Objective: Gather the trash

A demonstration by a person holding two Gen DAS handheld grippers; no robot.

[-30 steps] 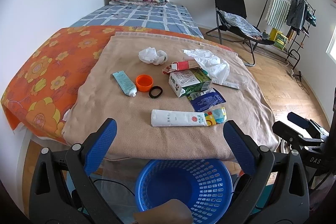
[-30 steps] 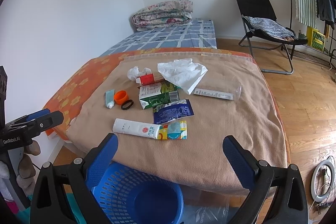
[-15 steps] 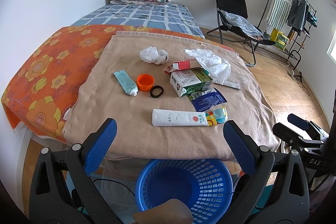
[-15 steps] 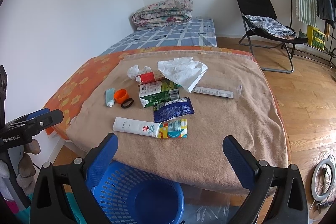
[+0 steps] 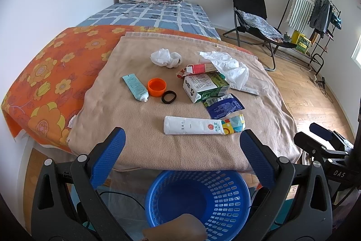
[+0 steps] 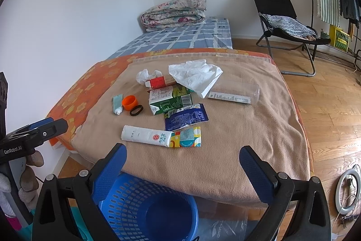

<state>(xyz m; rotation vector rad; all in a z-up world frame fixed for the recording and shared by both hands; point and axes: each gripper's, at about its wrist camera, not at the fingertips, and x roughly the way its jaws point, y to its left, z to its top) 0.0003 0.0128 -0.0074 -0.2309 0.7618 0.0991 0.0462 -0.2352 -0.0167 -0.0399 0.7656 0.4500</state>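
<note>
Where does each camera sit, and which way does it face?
Left wrist: on the left claw, facing the blanket of trash; open blue fingers show.
Right wrist: on the right claw, further right, facing the same blanket; open fingers show, and the left claw at the left edge.
Both show the white tube and blue basket.

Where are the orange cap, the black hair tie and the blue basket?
orange cap [image 5: 157,87], left wrist view, on its hollow inside.
black hair tie [image 5: 169,97], left wrist view, on the band's near edge.
blue basket [image 6: 126,216], right wrist view, on its perforated inner wall.
</note>
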